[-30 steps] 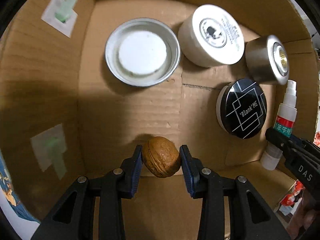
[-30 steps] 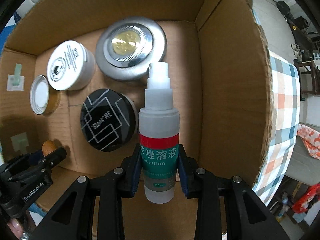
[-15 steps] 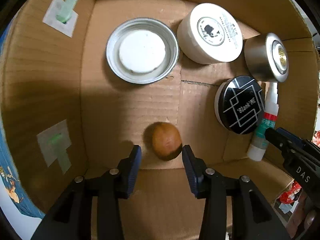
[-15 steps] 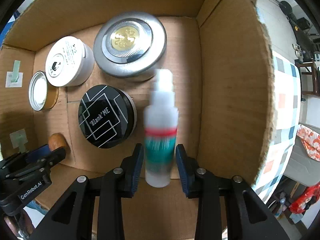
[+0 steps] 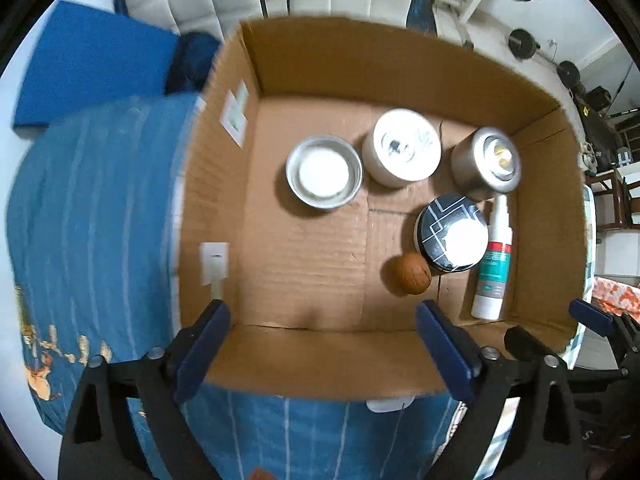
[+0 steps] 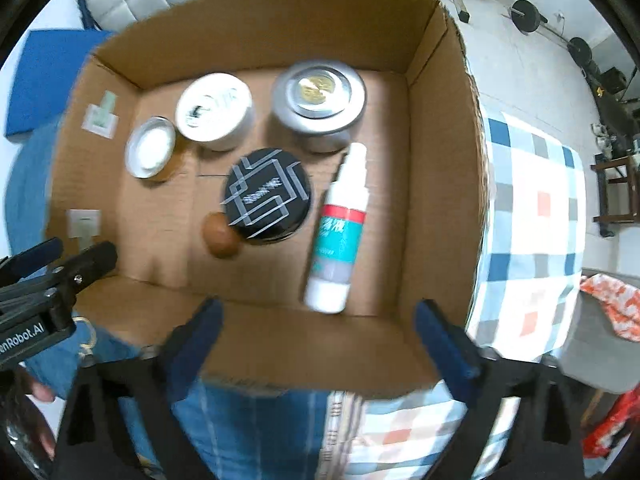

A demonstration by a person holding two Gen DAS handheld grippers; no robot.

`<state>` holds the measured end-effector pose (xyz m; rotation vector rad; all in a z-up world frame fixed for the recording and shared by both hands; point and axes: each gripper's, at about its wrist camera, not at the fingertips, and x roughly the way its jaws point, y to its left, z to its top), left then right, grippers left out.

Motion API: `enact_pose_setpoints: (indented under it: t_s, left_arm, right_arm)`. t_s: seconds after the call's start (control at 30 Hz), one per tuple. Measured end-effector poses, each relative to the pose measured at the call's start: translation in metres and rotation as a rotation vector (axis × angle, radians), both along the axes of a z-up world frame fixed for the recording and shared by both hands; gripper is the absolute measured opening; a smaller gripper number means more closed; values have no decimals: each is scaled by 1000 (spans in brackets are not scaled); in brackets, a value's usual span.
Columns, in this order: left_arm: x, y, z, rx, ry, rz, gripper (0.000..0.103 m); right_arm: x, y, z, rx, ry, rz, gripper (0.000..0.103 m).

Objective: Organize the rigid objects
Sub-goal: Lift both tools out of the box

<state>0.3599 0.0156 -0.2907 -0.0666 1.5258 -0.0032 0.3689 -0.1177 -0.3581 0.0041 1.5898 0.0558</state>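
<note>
Above the near wall of the cardboard box (image 5: 328, 360), the left gripper (image 5: 322, 344) hangs with its blue-padded jaws spread wide and nothing between them; the right gripper (image 6: 318, 340) stands the same way, jaws far apart and empty, over the same near edge. Just beyond the right gripper's fingers, the spray bottle (image 6: 340, 232) lies flat on the box floor, its white nozzle pointing toward the far wall and its red-and-teal label facing up (the print is too blurred to read). Beside it to the left sits the black round case (image 6: 267, 196) with white line patterning, and the walnut (image 6: 219, 235) rests against that case's near-left edge. Farther back stands the silver tin (image 6: 319, 100) with a gold centre, then the white jar (image 6: 214, 110) to its left, and the shallow metal lid (image 6: 150, 152) lying open side up at the end of the row. Under the box spread a blue cloth (image 5: 96, 208) on the left and a checked tablecloth (image 6: 532, 232) on the right.
</note>
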Motion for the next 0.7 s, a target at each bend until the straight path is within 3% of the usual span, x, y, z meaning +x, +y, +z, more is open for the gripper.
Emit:
enact_pose_setpoints:
  t_s: [0.27,0.7]
  left_arm:
    - [-40,2,63,32,-170,12,102]
    - [-105,4,121,80,-342,42,102]
  right_arm:
    - [-32,-1,49,27,-131,-33,103]
    - [-85,-5,121,67,-276,-30,103]
